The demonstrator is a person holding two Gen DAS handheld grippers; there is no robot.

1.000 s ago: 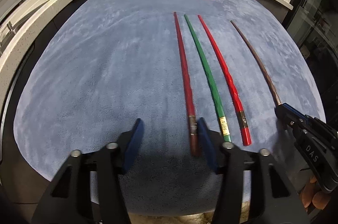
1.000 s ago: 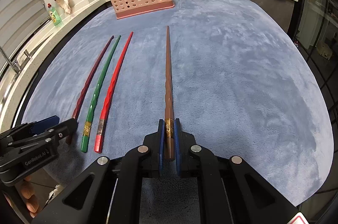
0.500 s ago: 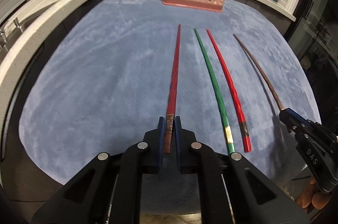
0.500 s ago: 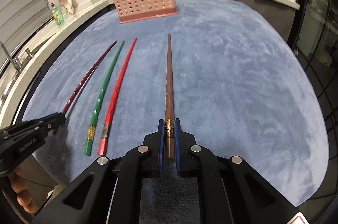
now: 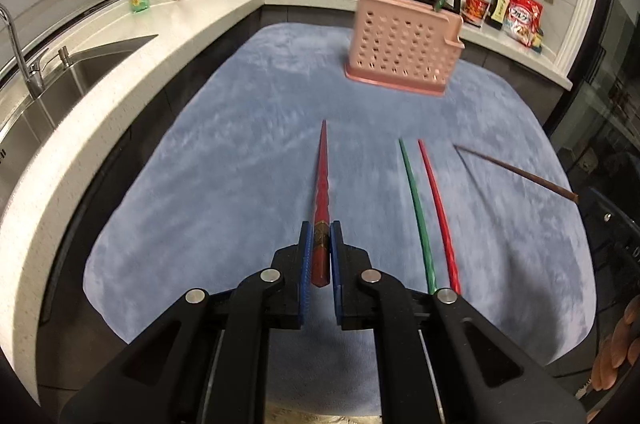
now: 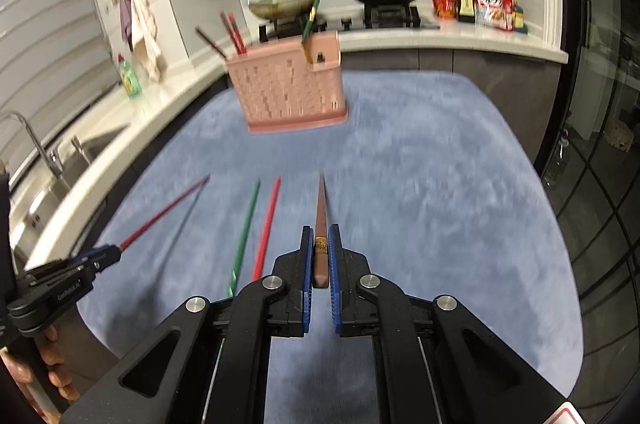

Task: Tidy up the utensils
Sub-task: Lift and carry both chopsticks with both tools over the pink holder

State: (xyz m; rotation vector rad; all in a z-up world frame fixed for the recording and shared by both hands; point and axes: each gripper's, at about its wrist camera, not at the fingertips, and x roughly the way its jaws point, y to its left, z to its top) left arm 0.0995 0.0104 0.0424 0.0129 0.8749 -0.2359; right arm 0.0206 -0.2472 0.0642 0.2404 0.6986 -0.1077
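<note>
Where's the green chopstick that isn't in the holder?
The green chopstick lies flat on the blue mat, right of centre in the left wrist view, beside the bright red chopstick and between the two gripped chopsticks.

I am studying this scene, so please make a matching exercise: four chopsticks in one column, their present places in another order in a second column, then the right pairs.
1. dark red chopstick
2. brown chopstick
3. green chopstick
4. bright red chopstick

A. in the right gripper
B. on the blue mat, nearer the held dark red one
C. in the left gripper
D. on the mat, nearer the brown one

Pairs: 1-C, 2-A, 3-B, 4-D
</note>
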